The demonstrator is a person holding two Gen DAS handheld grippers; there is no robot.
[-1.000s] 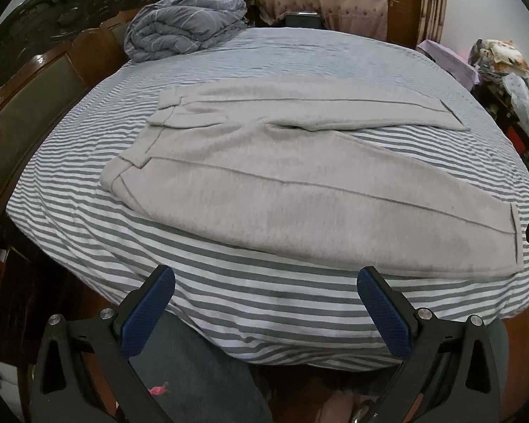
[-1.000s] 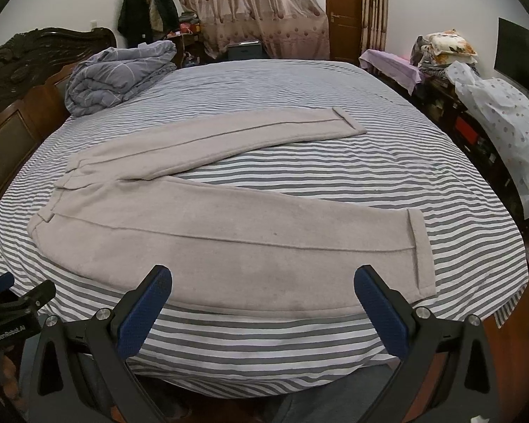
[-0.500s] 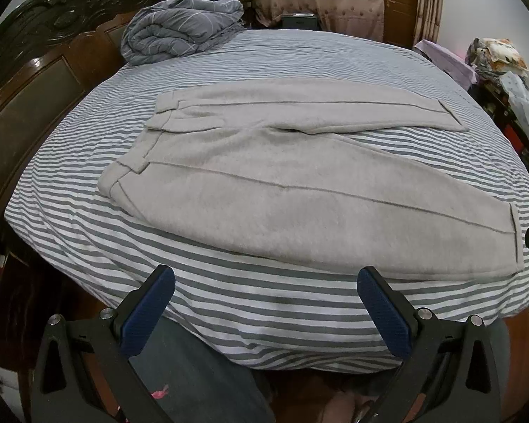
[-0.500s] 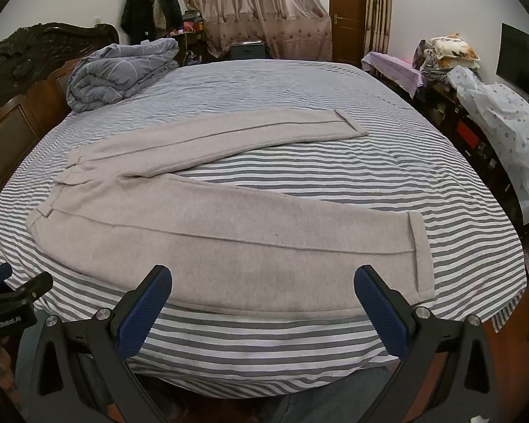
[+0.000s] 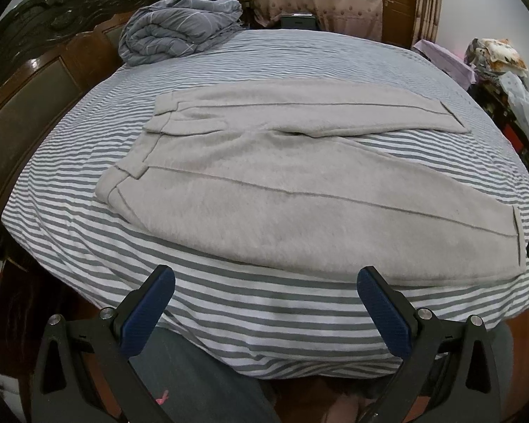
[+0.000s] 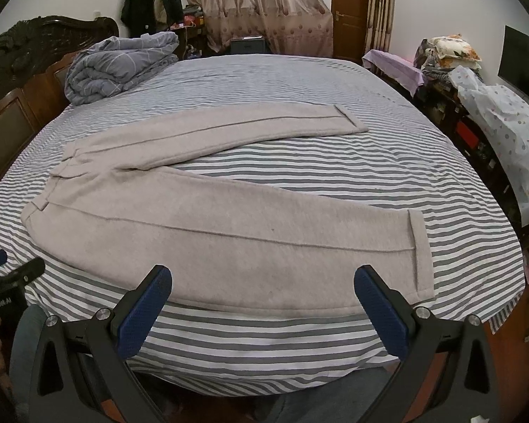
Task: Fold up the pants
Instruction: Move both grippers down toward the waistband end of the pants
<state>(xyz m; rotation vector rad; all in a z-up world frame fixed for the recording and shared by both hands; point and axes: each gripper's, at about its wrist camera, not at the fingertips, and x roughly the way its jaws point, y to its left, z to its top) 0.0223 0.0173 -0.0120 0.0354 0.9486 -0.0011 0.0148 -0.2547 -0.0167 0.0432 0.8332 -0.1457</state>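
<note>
Pants [image 5: 282,183] [image 6: 211,232], light grey, lie flat and unfolded on the striped bed [image 5: 229,317] [image 6: 299,81], waistband toward the headboard [image 5: 35,81] on the left, both legs running right. Legs are splayed: near leg lies close to the bed's front edge, far leg angles away toward mid-bed, with a wedge of bare sheet between them widening toward the cuffs. Near cuff [image 6: 419,250] ends short of the bed's right edge; far cuff [image 6: 349,120] stops around mid-bed. A strip of striped sheet shows in front of the near leg before the mattress drops off. Lots of open sheet behind the far leg, all the way to the far side. Rolled grey duvet [image 5: 180,31] [image 6: 120,63] sits at the far left corner by the headboard, well apart from the pants. Clutter on furniture [image 6: 490,112] along the right side, off the bed.

Left hand-held gripper [image 5: 266,301] hovers at the front bed edge near the waist-to-mid part of the near leg, fingers spread wide, holding nothing, not touching cloth. Right hand-held gripper [image 6: 264,301] hovers at the front edge over the lower half of the near leg, fingers equally wide apart, nothing pinched, no clear contact with fabric. Left gripper's body is also visible at the left edge of the right wrist view.
</note>
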